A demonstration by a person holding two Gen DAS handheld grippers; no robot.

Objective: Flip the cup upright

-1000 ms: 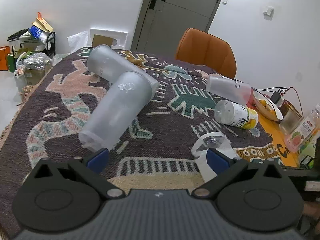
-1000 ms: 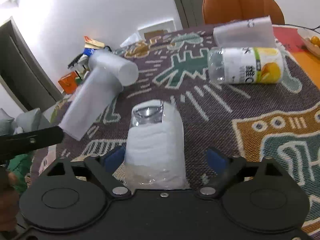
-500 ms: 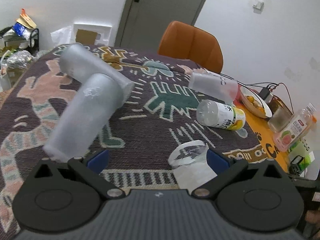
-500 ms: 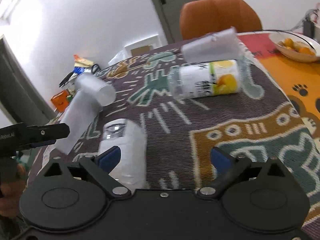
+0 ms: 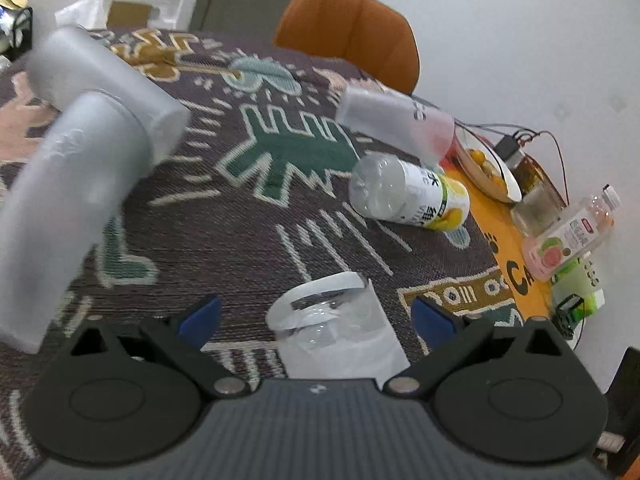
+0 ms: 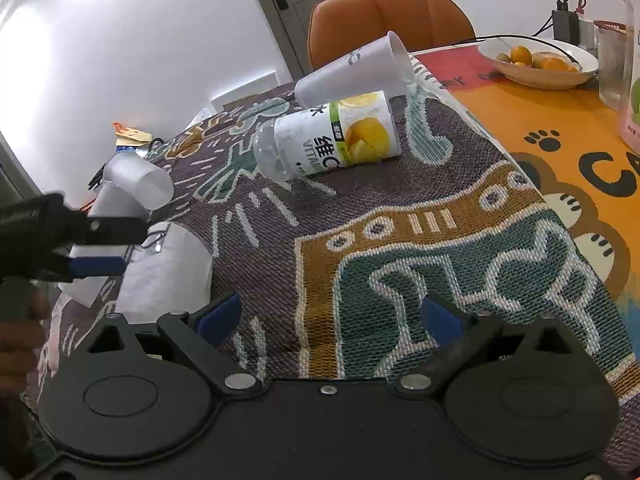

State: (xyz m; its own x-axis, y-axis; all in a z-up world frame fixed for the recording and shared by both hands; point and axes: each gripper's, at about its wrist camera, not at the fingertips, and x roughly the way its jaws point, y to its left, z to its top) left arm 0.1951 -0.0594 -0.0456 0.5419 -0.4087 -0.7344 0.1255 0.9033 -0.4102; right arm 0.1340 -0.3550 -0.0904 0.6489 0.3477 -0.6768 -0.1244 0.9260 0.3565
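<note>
The left gripper (image 5: 316, 318) is spread wide around the near cup (image 5: 336, 332), which lies on its side on the patterned cloth (image 5: 248, 236). The right gripper (image 6: 330, 314) gapes over bare cloth. An orange chair (image 5: 352, 32) stands far off.

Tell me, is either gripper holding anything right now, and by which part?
Nothing is held. The left gripper is open around the near cup; the right gripper is open over the tablecloth.
</note>
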